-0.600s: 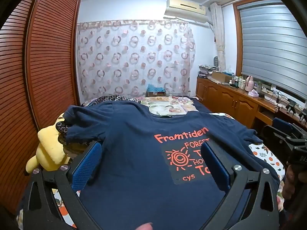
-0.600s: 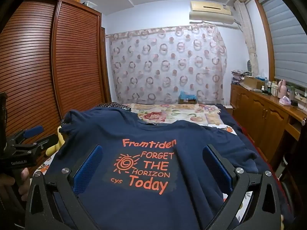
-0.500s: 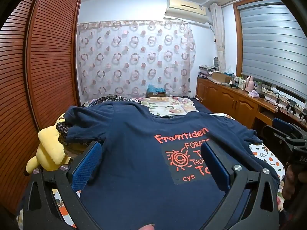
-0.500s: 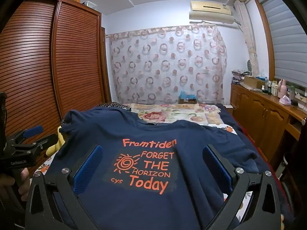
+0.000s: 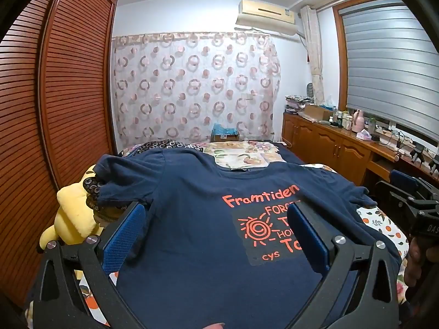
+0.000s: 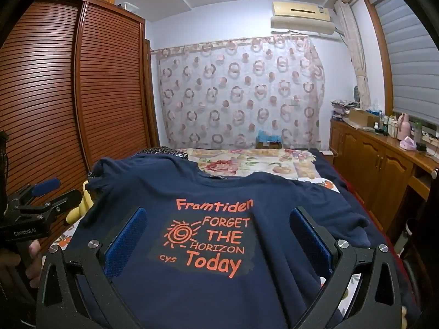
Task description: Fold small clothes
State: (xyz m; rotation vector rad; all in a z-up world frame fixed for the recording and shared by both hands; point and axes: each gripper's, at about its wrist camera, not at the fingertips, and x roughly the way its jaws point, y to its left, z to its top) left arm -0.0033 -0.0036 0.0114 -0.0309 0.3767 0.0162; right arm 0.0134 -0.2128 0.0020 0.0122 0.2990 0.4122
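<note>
A navy T-shirt [image 5: 192, 219] with orange print lies spread face up on the bed, collar away from me; the right wrist view shows the same T-shirt [image 6: 153, 192]. My left gripper [image 5: 216, 219] hovers over its left half, jaws wide open, nothing between the blue pads. My right gripper [image 6: 219, 222] hovers over the printed chest, also wide open and empty. In the left wrist view the right gripper [image 5: 411, 192] shows at the right edge; in the right wrist view the left gripper [image 6: 44, 192] shows at the left edge. The hem is hidden below both views.
A yellow plush toy [image 5: 74, 219] sits beside the left sleeve. A floral bedspread [image 6: 247, 161] covers the far bed. Slatted wardrobe doors [image 5: 68, 96] stand close on the left. A wooden cabinet [image 6: 384, 164] with bottles runs along the right. A small box [image 5: 225, 134] rests by the curtain.
</note>
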